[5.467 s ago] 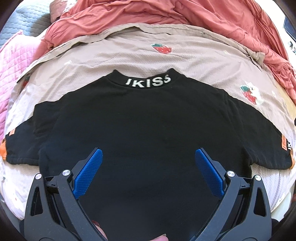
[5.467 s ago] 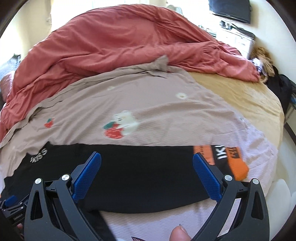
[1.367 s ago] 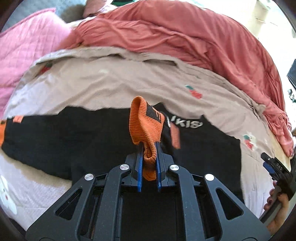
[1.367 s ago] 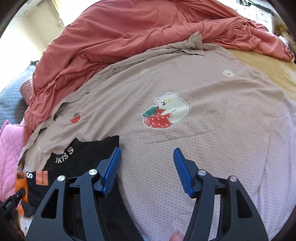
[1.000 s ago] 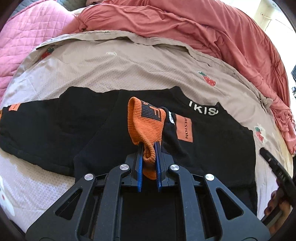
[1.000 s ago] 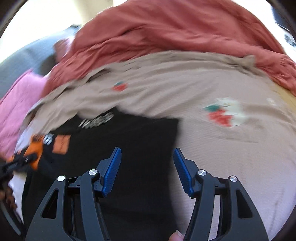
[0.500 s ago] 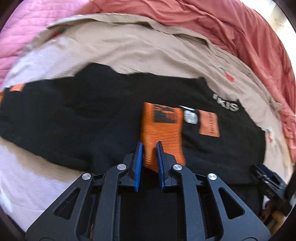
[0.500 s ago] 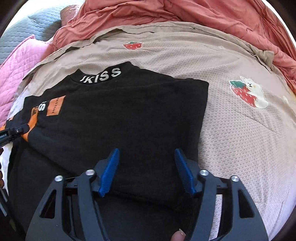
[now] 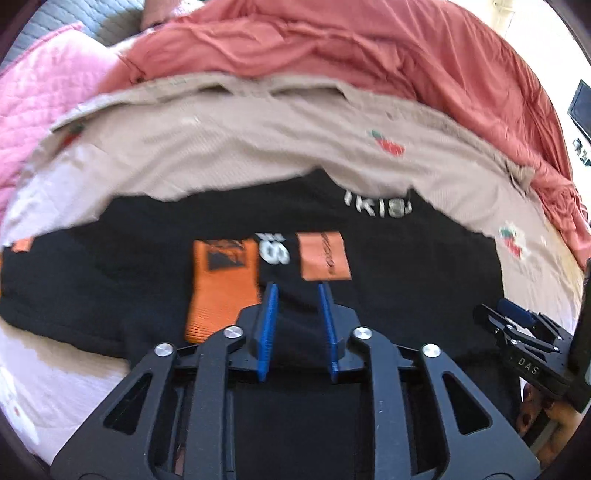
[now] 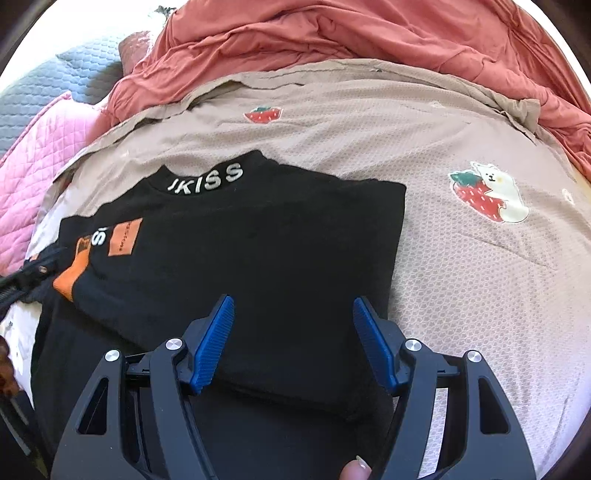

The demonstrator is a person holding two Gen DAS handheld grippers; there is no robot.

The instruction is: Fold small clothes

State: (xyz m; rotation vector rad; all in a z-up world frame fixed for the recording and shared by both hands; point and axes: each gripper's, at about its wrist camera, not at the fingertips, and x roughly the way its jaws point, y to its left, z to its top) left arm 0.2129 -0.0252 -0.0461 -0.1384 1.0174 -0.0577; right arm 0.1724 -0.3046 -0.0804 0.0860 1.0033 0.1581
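Observation:
A small black shirt (image 9: 406,266) with white letters on its collar (image 10: 207,181) lies on the bed, its right side folded over the body. The folded sleeve's orange cuff (image 9: 221,288) rests flat on the shirt front. My left gripper (image 9: 297,288) hovers just right of that cuff, over black cloth. Its jaws are opening and hold nothing. My right gripper (image 10: 293,301) is open above the lower part of the folded shirt (image 10: 258,251), near its folded right edge, with nothing between the pads.
The shirt lies on a beige blanket (image 10: 480,277) printed with strawberries and a bear. A bunched red duvet (image 10: 369,29) fills the far side. A pink quilt (image 10: 37,147) and a grey pillow (image 10: 37,85) are at the left.
The left gripper has let go of the orange cuff, which now lies flat on the shirt, and has shifted right of it. The right gripper swung from the bare blanket to over the folded shirt.

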